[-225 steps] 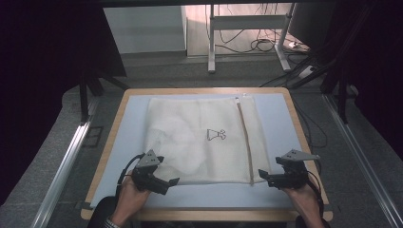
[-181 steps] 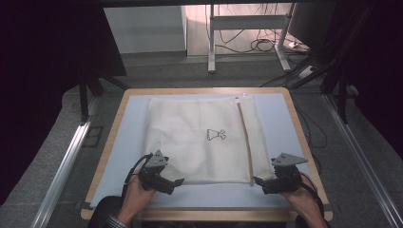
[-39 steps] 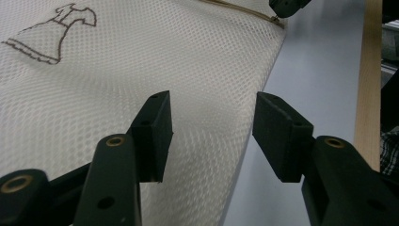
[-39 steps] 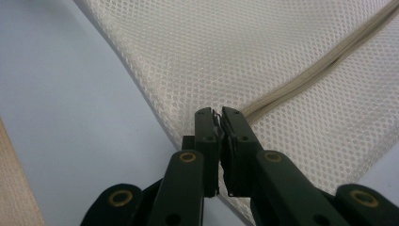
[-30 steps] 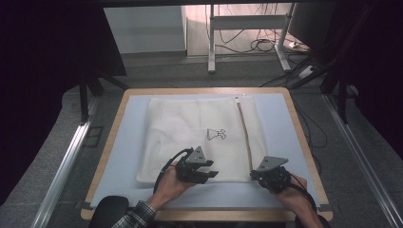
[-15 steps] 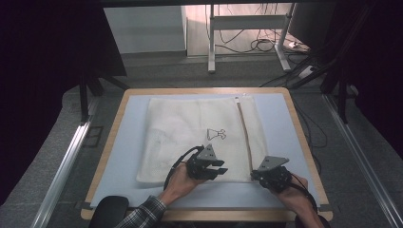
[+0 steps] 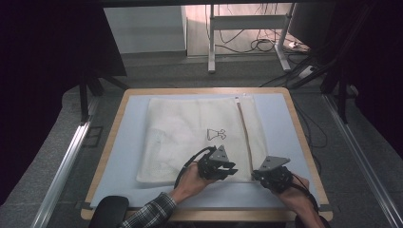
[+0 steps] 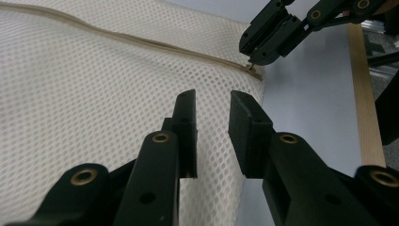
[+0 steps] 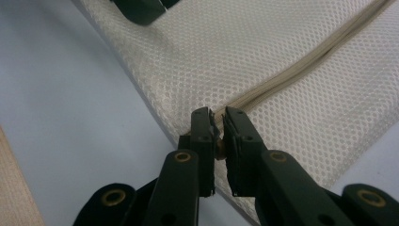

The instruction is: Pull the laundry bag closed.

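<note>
A white mesh bag (image 7: 185, 133) lies flat on the blue mat (image 7: 128, 142). A beige zipper (image 7: 244, 135) runs along its right side. At the zipper's near end my right gripper (image 7: 255, 174) is shut on the zipper pull (image 9: 217, 123). The left gripper view shows the same pinch, with the right gripper (image 8: 256, 59) at the bag's corner. My left gripper (image 7: 233, 169) hovers low over the bag's near edge, just left of the zipper. Its jaws stand open over the mesh (image 8: 94, 94), with nothing between them (image 8: 212, 106).
A small black printed figure (image 7: 216, 134) marks the bag's middle. A wooden rim (image 7: 304, 137) frames the mat. Bare mat lies left of the bag and along the near edge (image 7: 157, 192). Beyond the table are a metal stand (image 7: 247, 23) and floor cables.
My left gripper has travelled right along the bag's near edge, from its left corner to beside the zipper. The right gripper has shifted slightly left onto the zipper's end.
</note>
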{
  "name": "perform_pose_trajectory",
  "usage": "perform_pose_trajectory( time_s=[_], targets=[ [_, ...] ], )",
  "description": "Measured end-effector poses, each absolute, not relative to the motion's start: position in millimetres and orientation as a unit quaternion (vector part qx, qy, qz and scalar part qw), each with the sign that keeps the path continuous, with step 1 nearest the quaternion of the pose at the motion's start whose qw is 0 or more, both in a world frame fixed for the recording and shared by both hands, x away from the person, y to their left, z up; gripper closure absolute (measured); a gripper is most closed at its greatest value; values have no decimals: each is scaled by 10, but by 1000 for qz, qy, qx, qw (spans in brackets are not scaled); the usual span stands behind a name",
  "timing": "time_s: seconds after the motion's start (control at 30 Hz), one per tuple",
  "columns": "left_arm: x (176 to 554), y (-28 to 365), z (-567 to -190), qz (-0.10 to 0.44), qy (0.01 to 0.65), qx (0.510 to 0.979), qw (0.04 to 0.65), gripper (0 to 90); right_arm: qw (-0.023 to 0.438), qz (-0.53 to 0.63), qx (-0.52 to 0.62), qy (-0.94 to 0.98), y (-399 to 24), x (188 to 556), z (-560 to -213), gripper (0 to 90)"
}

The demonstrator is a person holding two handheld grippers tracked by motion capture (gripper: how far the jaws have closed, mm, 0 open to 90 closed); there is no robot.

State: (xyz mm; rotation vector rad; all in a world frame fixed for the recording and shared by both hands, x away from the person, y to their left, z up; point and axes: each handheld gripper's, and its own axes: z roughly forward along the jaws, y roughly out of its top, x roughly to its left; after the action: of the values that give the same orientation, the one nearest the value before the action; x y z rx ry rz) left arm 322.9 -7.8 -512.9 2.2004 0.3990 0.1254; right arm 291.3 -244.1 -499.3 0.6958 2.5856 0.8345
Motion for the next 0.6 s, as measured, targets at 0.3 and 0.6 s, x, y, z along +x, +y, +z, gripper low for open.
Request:
perform_pose_trajectory(
  time_s=[0.3, 0.6],
  targets=[
    [3213, -305, -5194, 40, 140, 893, 425, 773, 169, 291, 245, 909, -2456, 2909, -4990, 803],
    [3193, -503, -5272, 42, 134, 904, 405, 843, 166, 290, 246, 910, -2454, 2902, -4989, 815]
  ],
)
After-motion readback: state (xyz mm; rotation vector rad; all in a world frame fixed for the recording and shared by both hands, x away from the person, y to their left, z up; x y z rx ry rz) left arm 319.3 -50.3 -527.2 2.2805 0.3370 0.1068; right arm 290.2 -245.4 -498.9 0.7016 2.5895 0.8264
